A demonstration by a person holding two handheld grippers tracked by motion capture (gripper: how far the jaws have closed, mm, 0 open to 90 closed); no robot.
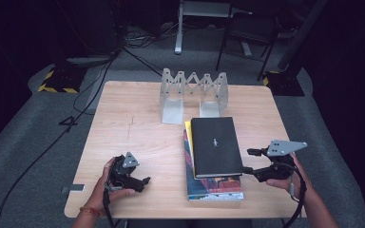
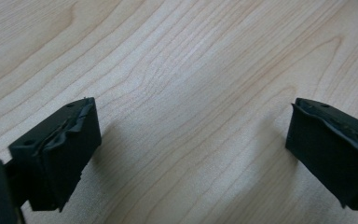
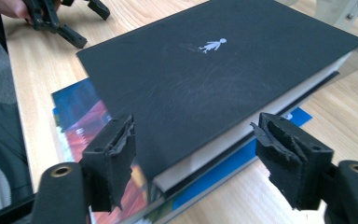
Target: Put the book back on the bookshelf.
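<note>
Between open right gripper [image 3: 193, 163] jaws: black book's [image 3: 214, 74] corner.

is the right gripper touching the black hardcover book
Apart. The right gripper view shows the right gripper open astride a corner of the black hardcover book, with gaps beside both pads.

Three books lay stacked on the surface [image 1: 138, 128]: one black book [image 1: 216, 146] on top, one yellow book [image 1: 188, 127] showing at its edge, and one colourful book [image 1: 215, 189] at the bottom; behind them stood one folding metal rack [image 1: 193, 94]. Two grippers were there, one left gripper [image 1: 142, 182] and one right gripper [image 1: 249, 160]; each had two black fingers [image 3: 112, 161].
</note>
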